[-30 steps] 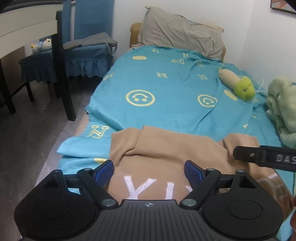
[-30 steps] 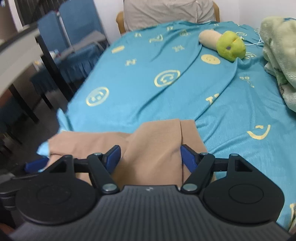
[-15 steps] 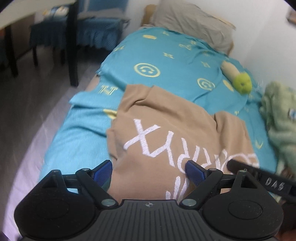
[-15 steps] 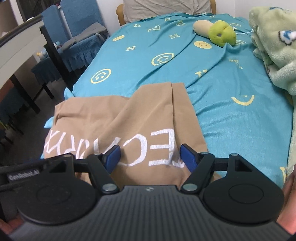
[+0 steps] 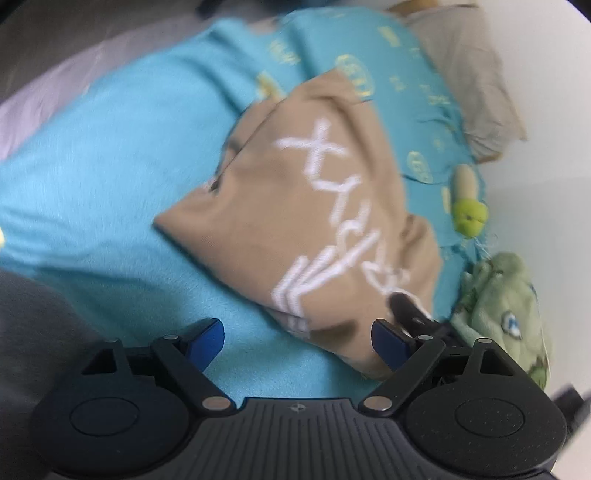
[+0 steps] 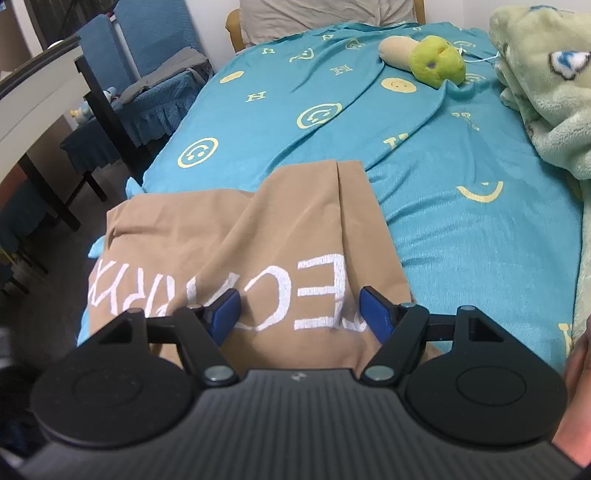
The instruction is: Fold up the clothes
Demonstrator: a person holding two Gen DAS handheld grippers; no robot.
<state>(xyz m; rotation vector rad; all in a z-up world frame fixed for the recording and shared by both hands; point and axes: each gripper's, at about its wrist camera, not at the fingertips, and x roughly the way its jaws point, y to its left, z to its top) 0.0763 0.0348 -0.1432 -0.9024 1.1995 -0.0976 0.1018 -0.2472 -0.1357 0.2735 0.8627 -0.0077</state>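
Tan shirt [image 6: 280, 236]; lettering line crosswise on bed [image 6: 461, 229]

A bed [image 6: 258, 110] covered by a teal sheet printed with yellow smiley faces and letters fills most of the room, with a grey-beige pillow [image 6: 325, 14] against its wooden headboard and the white wall [image 5: 546, 110] behind. To its left stand blue-covered chairs [image 6: 155, 74] and a white-topped table on dark legs [image 6: 40, 103], over a dark grey floor [image 6: 55, 258].

Black ribbed gripper [image 6: 299, 310] bodies, silver pivot screws, blue fingertip pads [image 5: 205, 338]
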